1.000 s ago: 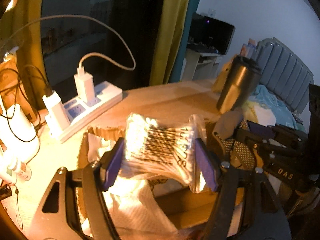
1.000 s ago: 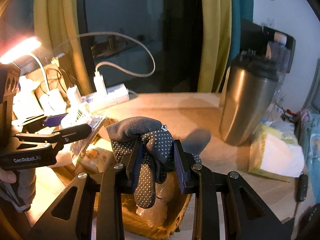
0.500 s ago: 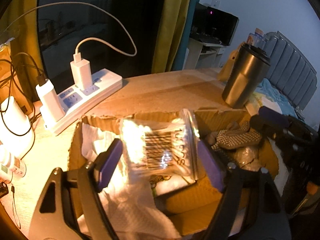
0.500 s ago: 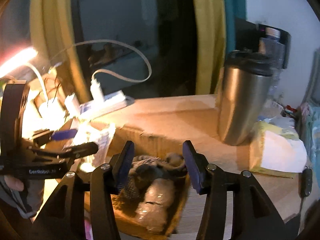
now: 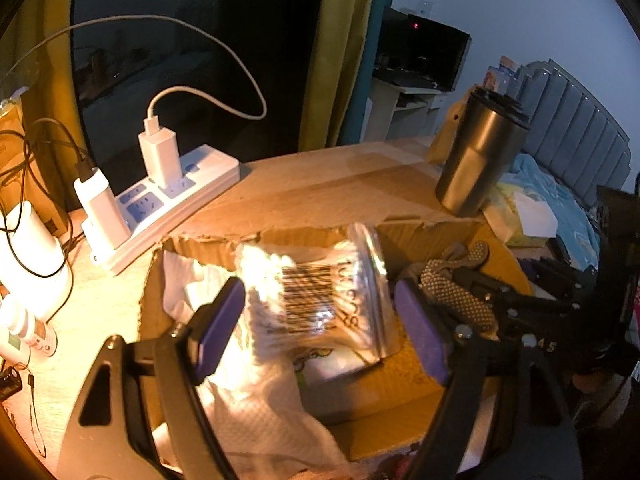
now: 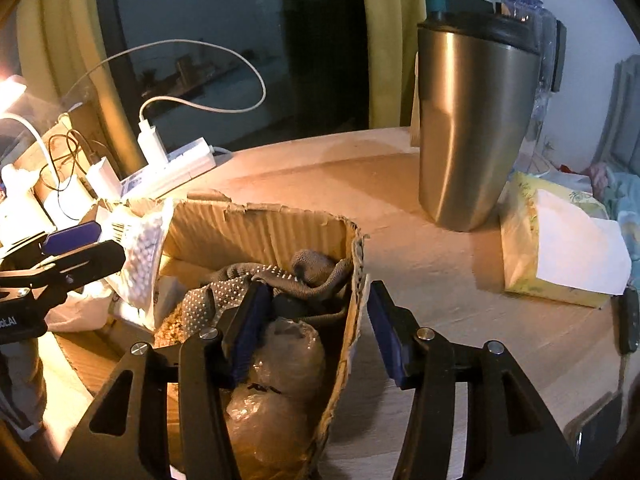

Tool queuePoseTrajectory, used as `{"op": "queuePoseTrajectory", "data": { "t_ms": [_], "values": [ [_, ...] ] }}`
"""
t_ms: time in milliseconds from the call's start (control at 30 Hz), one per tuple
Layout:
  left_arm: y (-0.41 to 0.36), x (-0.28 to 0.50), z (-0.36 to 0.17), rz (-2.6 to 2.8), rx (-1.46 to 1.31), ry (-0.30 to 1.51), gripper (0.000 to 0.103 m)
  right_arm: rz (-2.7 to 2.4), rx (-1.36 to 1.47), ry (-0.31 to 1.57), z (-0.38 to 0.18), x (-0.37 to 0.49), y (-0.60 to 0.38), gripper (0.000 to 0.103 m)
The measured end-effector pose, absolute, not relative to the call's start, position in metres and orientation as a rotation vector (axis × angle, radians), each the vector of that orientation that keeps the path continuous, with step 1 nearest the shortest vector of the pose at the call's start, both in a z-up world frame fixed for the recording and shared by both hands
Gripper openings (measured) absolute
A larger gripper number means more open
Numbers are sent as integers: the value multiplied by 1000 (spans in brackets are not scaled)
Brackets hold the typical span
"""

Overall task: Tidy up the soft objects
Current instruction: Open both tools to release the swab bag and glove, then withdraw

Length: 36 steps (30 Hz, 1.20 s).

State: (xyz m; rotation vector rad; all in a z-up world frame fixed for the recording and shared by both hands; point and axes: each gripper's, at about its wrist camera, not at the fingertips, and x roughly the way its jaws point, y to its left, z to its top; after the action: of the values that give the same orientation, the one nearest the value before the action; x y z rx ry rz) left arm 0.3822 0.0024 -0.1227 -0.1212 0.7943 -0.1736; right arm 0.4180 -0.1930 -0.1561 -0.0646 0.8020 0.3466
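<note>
A torn cardboard box (image 5: pixel 280 236) (image 6: pixel 256 228) stands on the wooden table. My left gripper (image 5: pixel 320 320) is open over it. A clear bag of cotton swabs (image 5: pixel 316 300) (image 6: pixel 146 256) lies loose between its purple pads, on white paper towel (image 5: pixel 256 392). My right gripper (image 6: pixel 312 328) is open and straddles the box's right wall. A grey dotted glove (image 6: pixel 280 276) (image 5: pixel 452 292) lies in the box just ahead of the right gripper, above two plastic-wrapped bundles (image 6: pixel 280 380).
A steel tumbler (image 6: pixel 472 128) (image 5: pixel 476 160) stands right of the box. A yellow tissue pack (image 6: pixel 560 244) lies further right. A white power strip (image 5: pixel 160 204) with chargers and cables lies at the back left. White bottles (image 5: pixel 32 248) stand at the left edge.
My right gripper opened and let the glove drop into the box. My left gripper opened and lowered; the swab bag now rests in the box.
</note>
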Motion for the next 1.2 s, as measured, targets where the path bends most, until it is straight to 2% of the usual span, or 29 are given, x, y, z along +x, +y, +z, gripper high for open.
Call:
{"op": "queuePoseTrajectory", "data": {
  "t_ms": [767, 1200],
  "values": [
    [-8, 331, -65, -226, -94, 663, 79, 348, -62, 686, -98, 351, -196, 55],
    [-23, 295, -60, -283, -49, 656, 79, 336, -68, 674, -90, 316, -195, 55]
  ]
}}
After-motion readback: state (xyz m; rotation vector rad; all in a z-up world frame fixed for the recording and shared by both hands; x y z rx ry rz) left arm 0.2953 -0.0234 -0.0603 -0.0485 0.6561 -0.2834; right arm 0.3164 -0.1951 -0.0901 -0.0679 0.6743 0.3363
